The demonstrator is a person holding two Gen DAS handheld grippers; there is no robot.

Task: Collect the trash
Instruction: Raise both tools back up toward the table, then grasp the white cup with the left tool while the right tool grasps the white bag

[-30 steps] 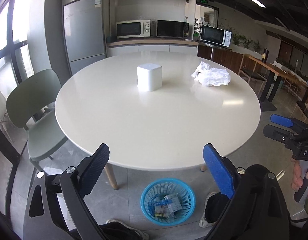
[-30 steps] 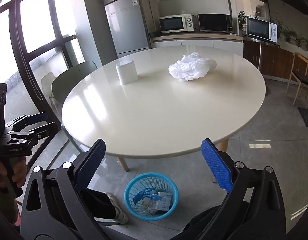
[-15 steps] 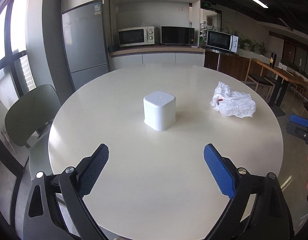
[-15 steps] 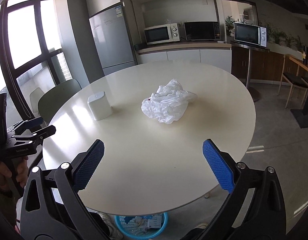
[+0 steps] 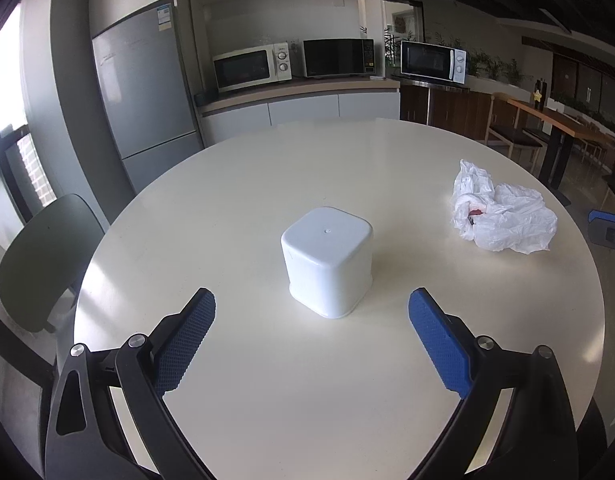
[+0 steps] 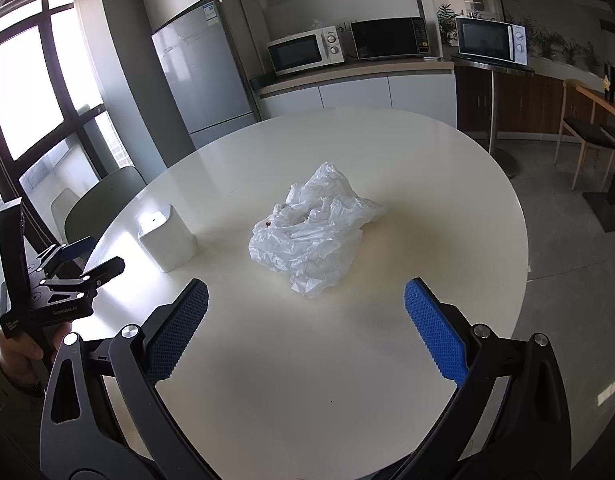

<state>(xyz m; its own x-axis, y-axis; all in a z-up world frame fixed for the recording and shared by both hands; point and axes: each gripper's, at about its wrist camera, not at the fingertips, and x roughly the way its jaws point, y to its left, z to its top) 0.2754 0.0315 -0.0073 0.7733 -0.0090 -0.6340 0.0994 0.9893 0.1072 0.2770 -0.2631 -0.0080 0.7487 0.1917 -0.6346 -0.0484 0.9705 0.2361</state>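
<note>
A crumpled white plastic bag [image 6: 313,234] lies on the round cream table [image 6: 347,380], with something small and red showing in its folds; the left wrist view has the bag [image 5: 503,216] at the right. My right gripper [image 6: 305,326] is open, just short of the bag and a little above the tabletop. My left gripper [image 5: 311,340] is open too, facing a white upturned square tub [image 5: 327,266] that stands between and ahead of its fingers. The left gripper [image 6: 79,264] also shows at the left edge of the right wrist view, held by a hand.
The white tub [image 6: 167,238] stands left of the bag. A grey-green chair [image 5: 35,264] is tucked at the table's left side. Behind are a fridge [image 5: 143,92], a counter with microwaves [image 5: 251,66], and wooden tables and chairs [image 6: 587,136] at the right.
Both grippers have risen and moved forward over the table; the blue basket on the floor has dropped out of view. The bag and the tub loom larger. Both stay open.
</note>
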